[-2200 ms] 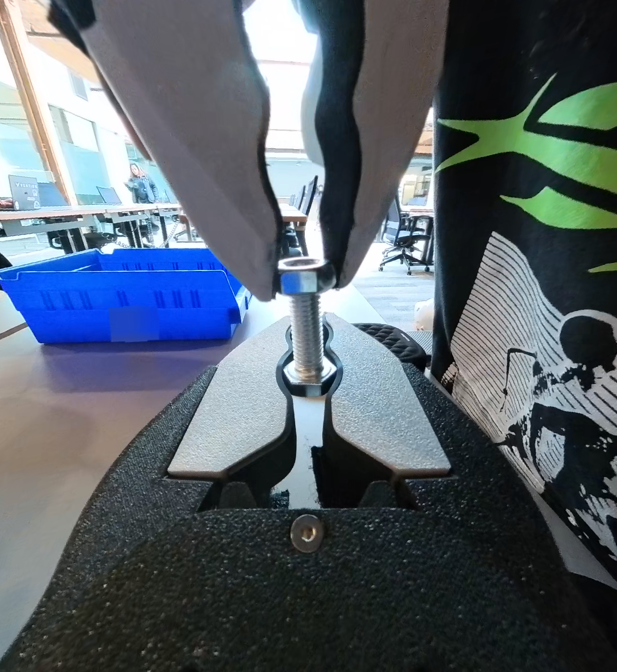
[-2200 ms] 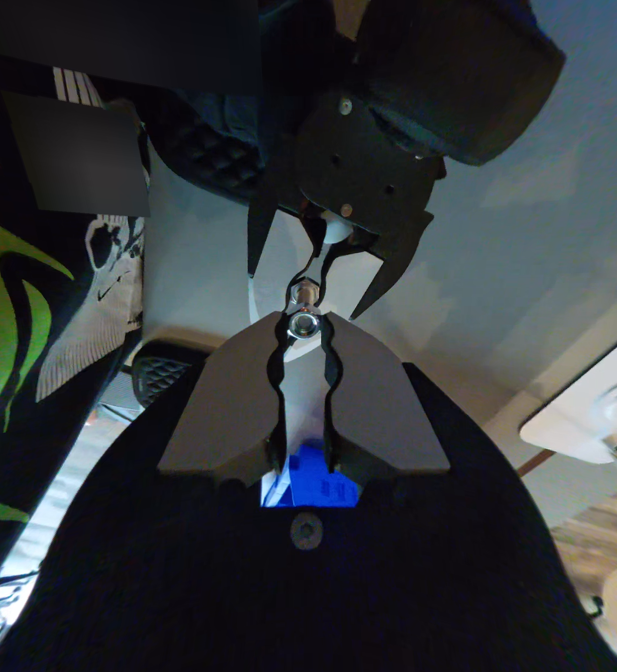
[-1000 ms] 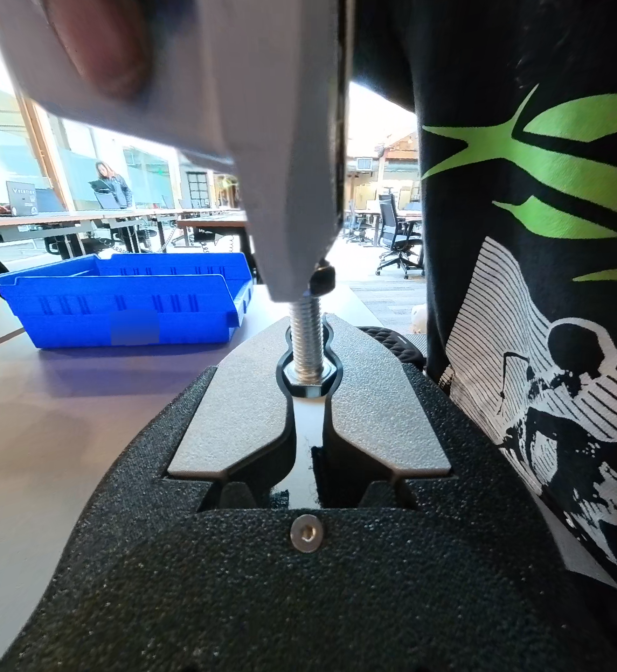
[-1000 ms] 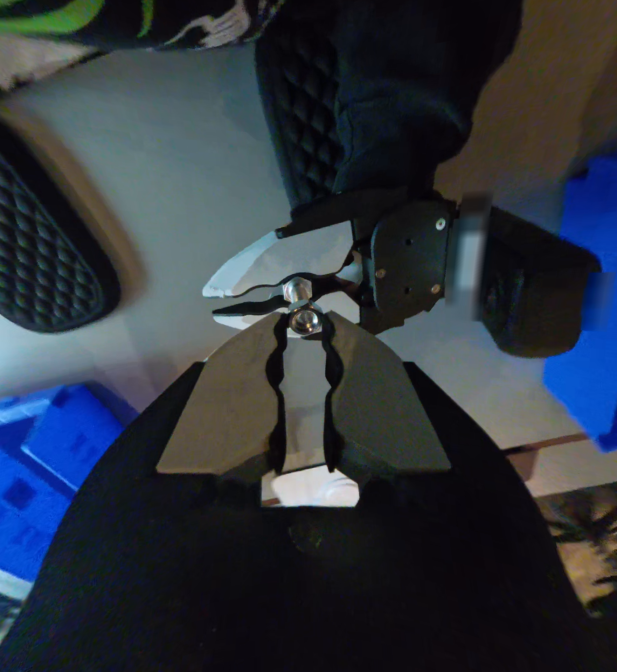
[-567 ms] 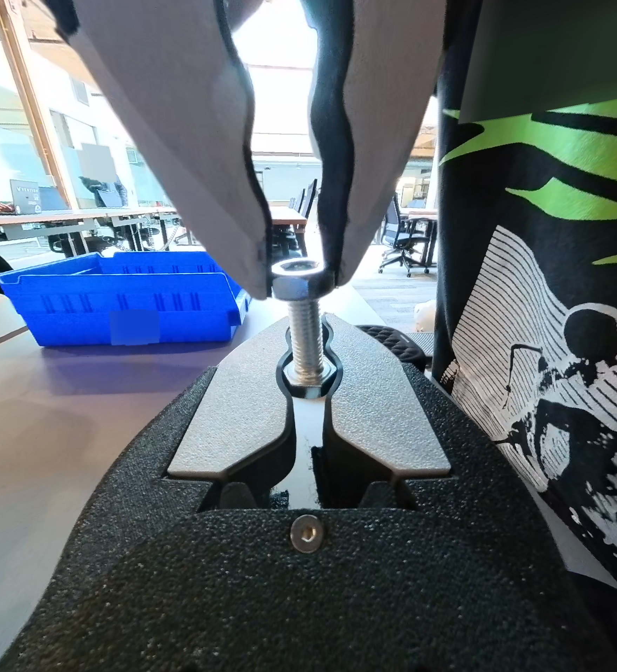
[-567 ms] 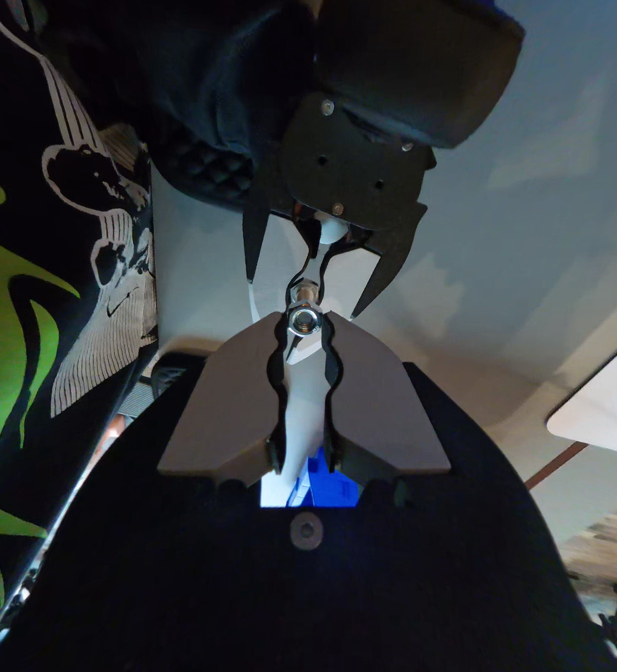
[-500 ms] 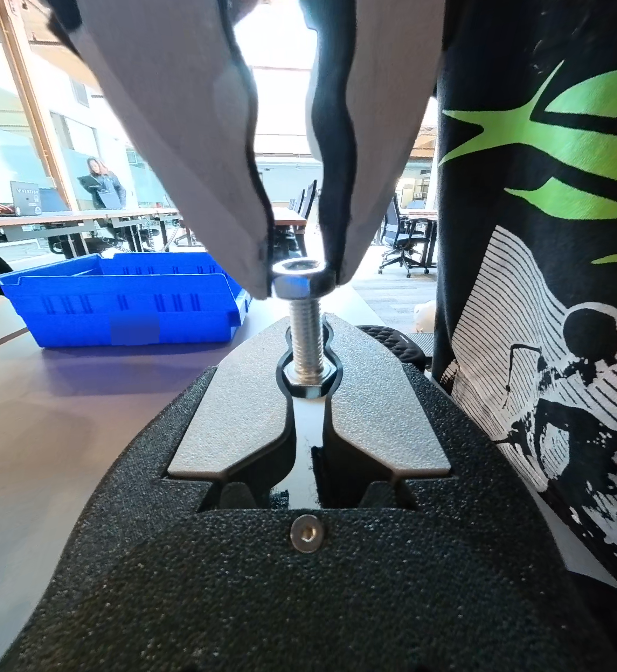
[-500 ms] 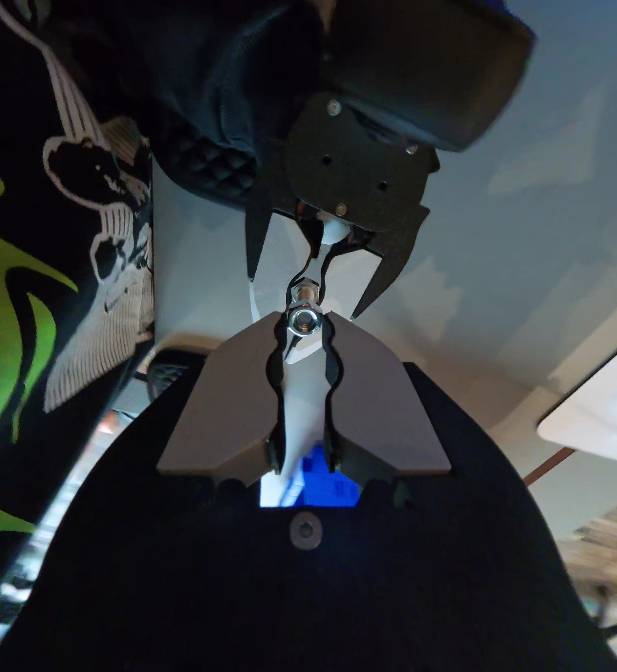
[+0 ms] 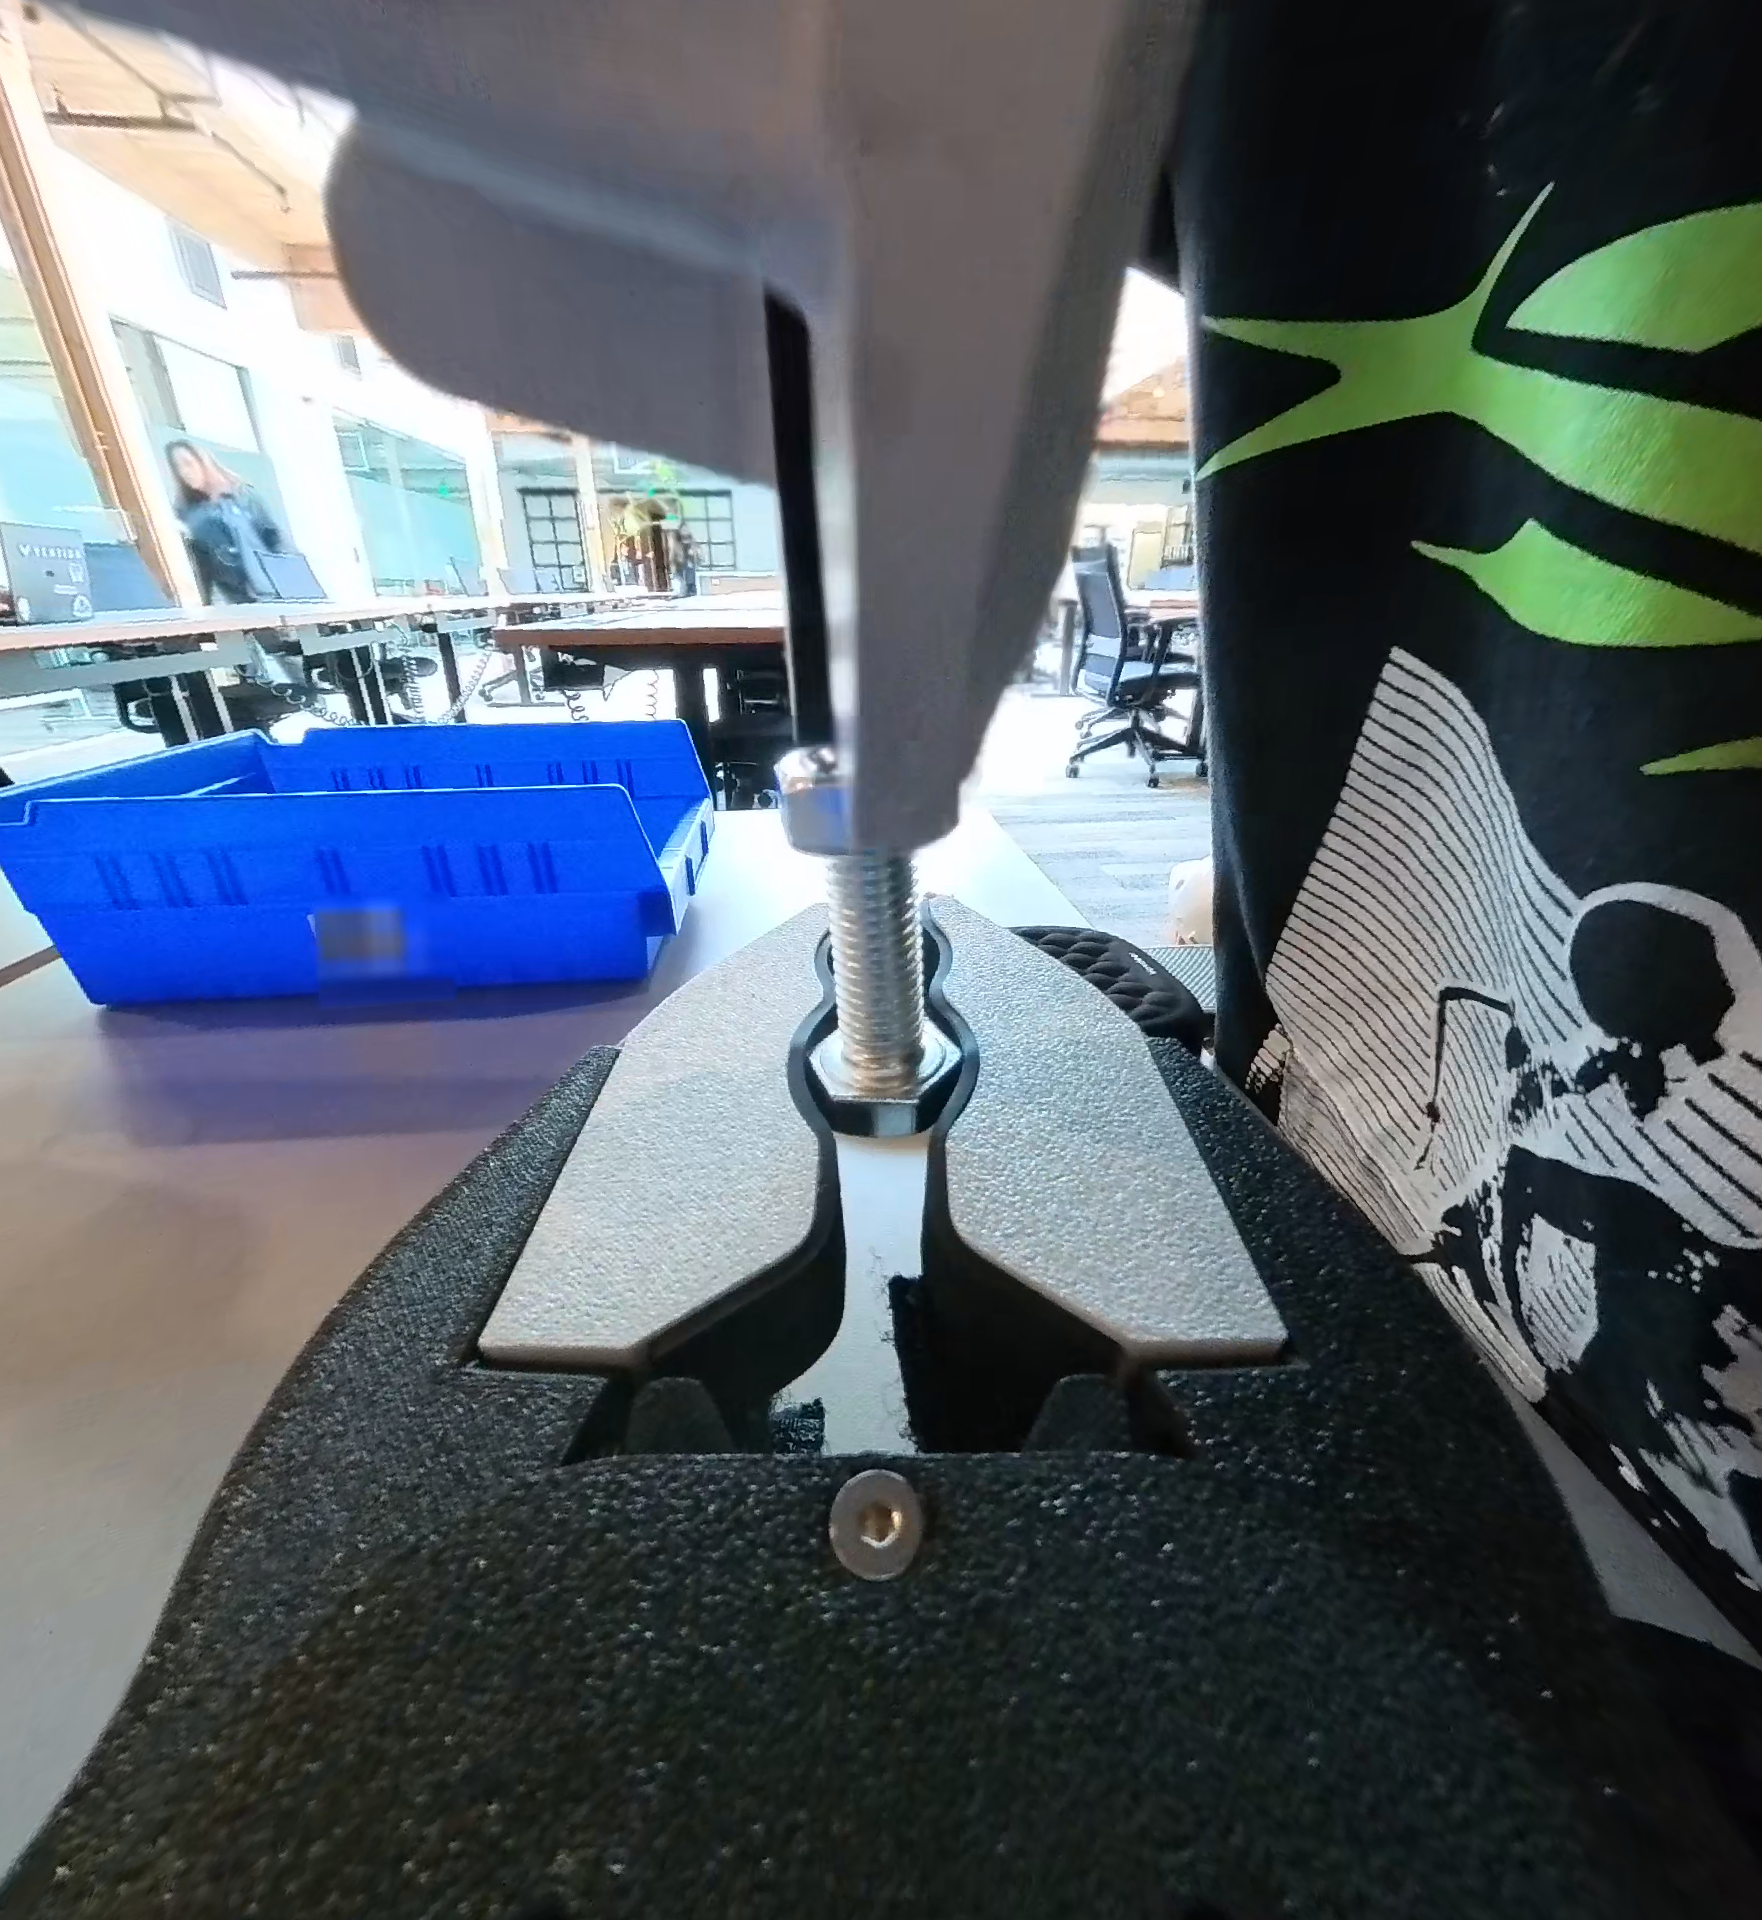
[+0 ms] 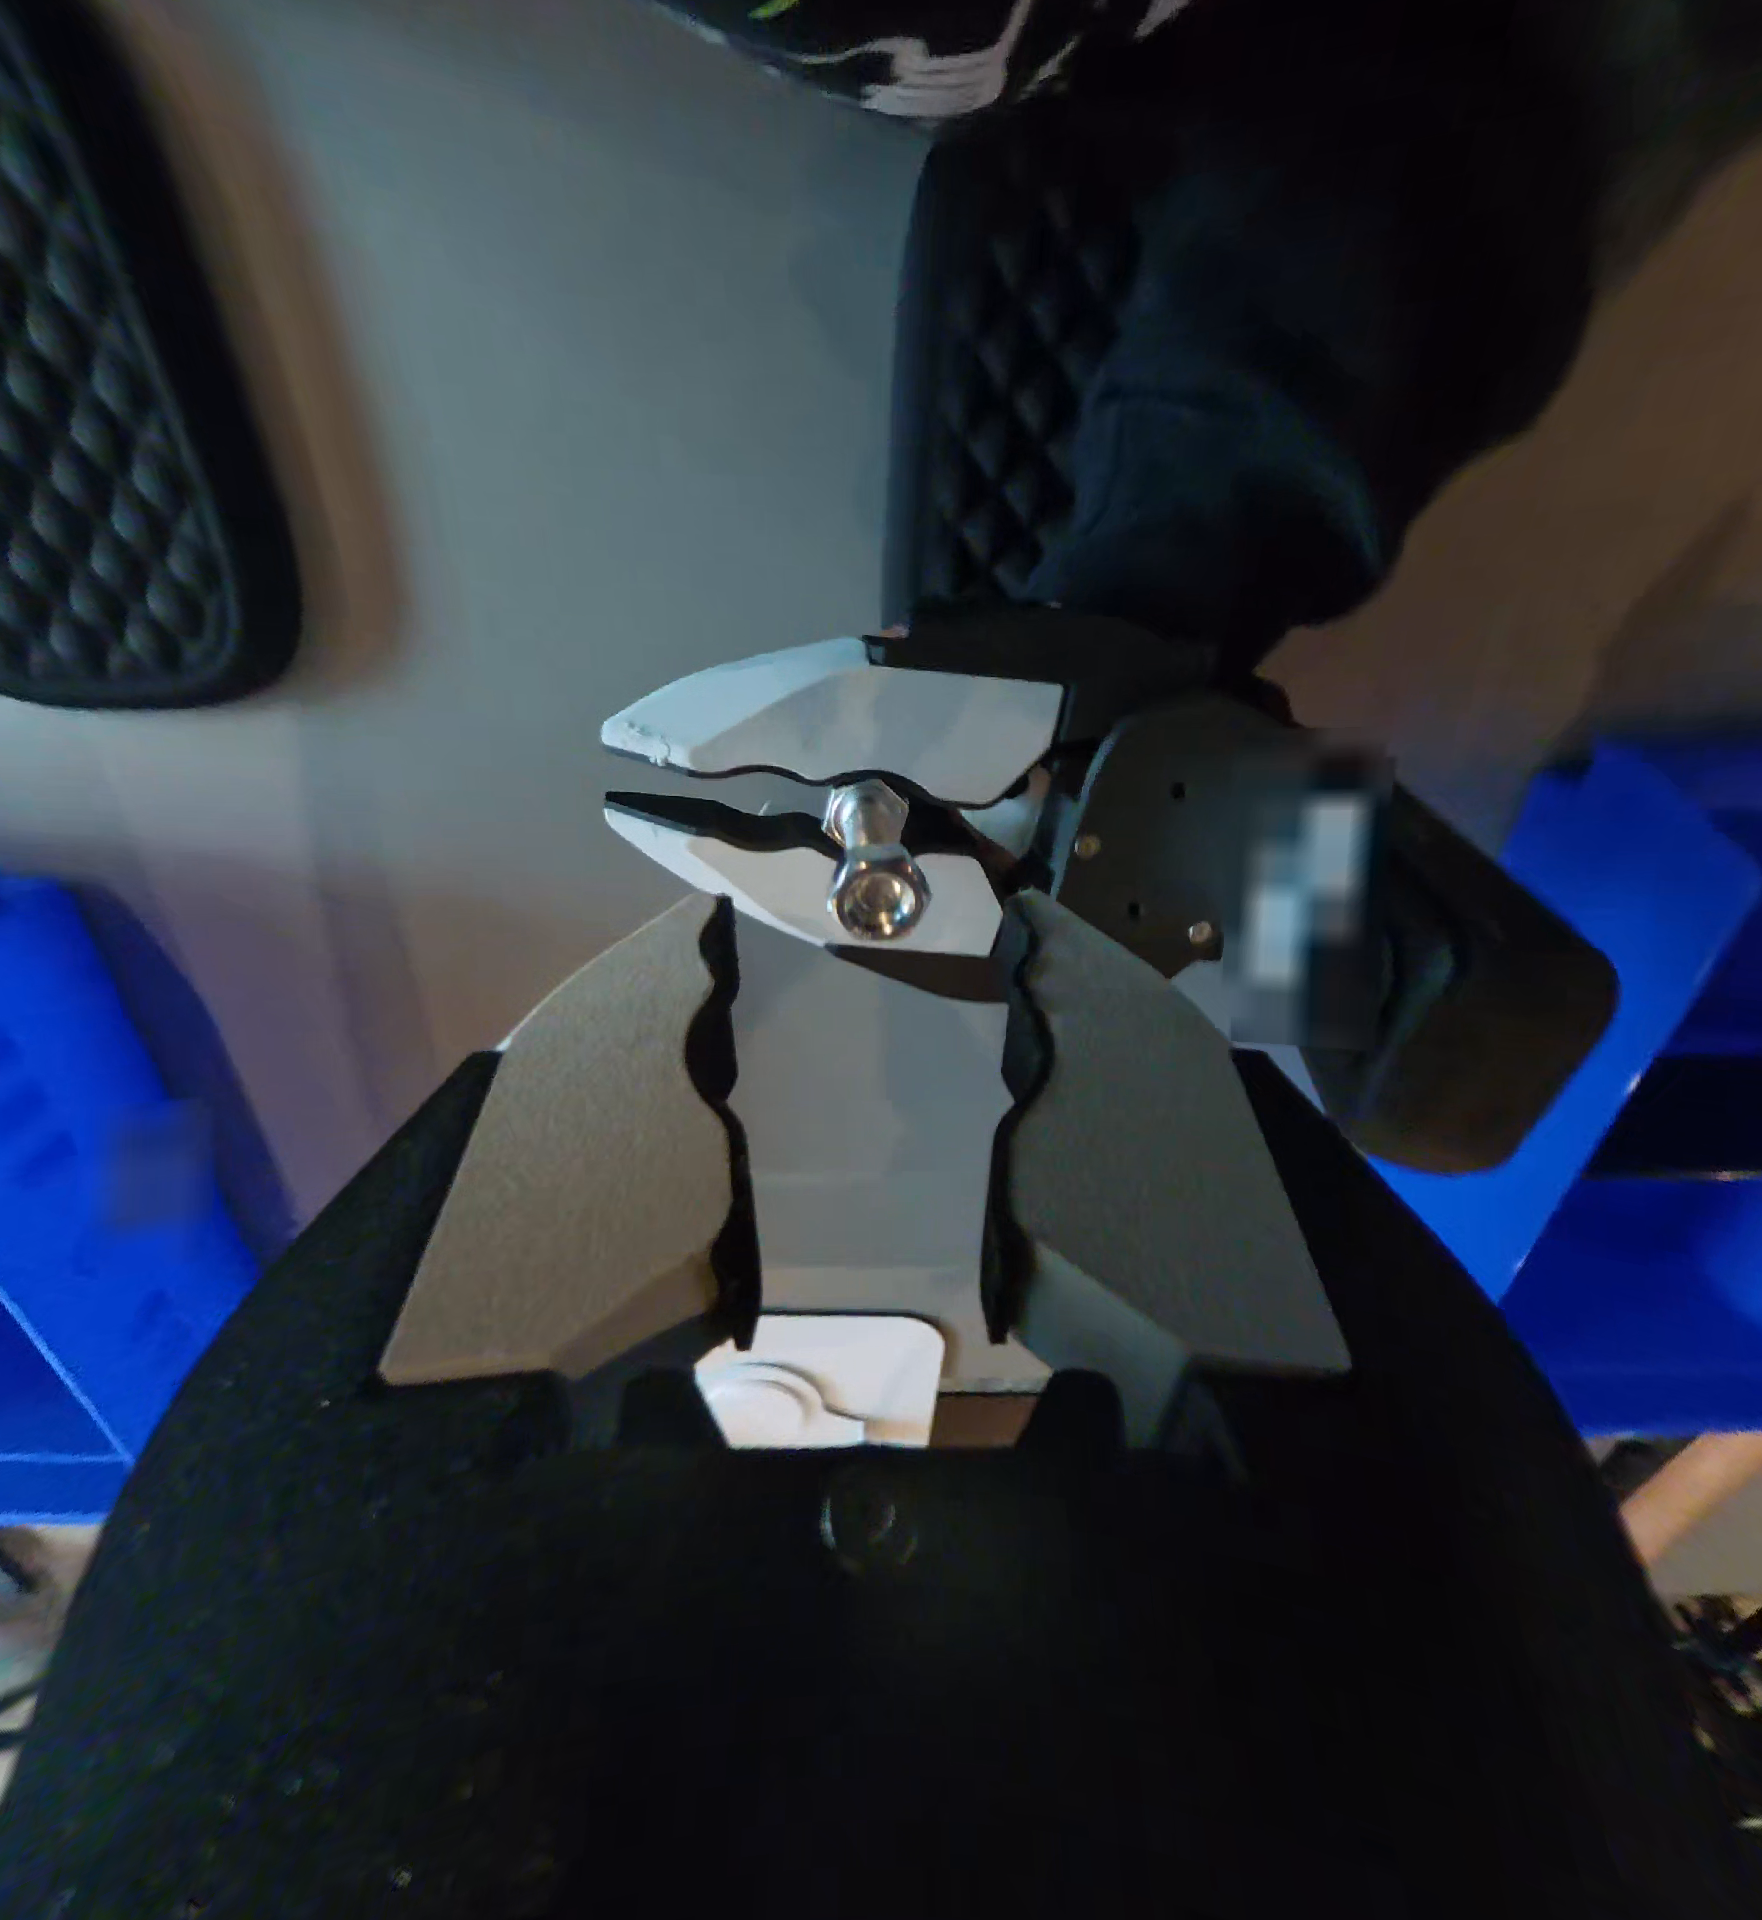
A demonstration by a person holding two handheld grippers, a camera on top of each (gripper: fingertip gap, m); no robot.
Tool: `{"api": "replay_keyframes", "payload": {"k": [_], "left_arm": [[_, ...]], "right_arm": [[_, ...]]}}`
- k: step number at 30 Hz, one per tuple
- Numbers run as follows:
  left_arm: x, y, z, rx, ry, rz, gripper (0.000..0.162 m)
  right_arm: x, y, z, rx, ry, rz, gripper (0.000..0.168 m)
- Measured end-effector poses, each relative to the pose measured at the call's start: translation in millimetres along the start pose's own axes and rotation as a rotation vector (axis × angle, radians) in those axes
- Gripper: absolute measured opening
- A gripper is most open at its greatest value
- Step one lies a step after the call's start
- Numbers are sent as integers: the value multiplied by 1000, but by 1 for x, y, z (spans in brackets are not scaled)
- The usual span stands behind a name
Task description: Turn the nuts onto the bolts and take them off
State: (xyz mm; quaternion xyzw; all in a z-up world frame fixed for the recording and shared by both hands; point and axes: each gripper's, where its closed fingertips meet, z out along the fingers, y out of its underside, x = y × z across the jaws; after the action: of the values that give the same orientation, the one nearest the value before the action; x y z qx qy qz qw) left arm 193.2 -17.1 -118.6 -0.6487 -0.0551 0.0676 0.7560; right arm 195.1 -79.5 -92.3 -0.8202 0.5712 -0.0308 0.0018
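My left gripper (image 9: 877, 935) is shut on the hex head of a steel bolt (image 9: 872, 966) and holds it upright above the table. A nut (image 9: 812, 805) sits at the top of the thread. My right gripper (image 10: 866, 914) comes down from above with its jaws apart. In the right wrist view the nut (image 10: 877, 899) lies between the two fingertips with a gap on each side. That view also shows the left gripper (image 10: 752, 800) sideways, clamped on the bolt head (image 10: 861, 805). In the left wrist view a grey right finger (image 9: 918, 623) partly covers the nut.
A blue bin (image 9: 337, 862) stands on the white table (image 9: 129, 1247) to the left. The right wrist view shows blue bins at the left (image 10: 25, 1143) and right (image 10: 1635, 1039), and a black mesh pad (image 10: 56, 364). A person's dark printed shirt (image 9: 1531, 727) is close on the right.
My right gripper has turned around the bolt's axis and opened; half a second ago it was shut on the nut. The left gripper and the bolt have stayed still.
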Motion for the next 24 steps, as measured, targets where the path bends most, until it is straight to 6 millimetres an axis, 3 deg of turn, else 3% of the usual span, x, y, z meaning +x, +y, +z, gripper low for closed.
{"api": "replay_keyframes", "payload": {"k": [8, 13, 18, 24], "left_arm": [[0, 0, 0, -1, 1, -1, 11], [-1, -1, -1, 7, -4, -3, 11], [-2, -1, -1, 11, -9, -8, 11], [-1, 1, 0, -3, -10, 4, 11]], "right_arm": [[1, -7, 2, 11, 3, -38, 19], [5, -8, -1, 17, 8, 89, 19], [3, -5, -1, -20, -18, 509, 18], [-1, -7, 0, -24, -87, 1255, 18]]}}
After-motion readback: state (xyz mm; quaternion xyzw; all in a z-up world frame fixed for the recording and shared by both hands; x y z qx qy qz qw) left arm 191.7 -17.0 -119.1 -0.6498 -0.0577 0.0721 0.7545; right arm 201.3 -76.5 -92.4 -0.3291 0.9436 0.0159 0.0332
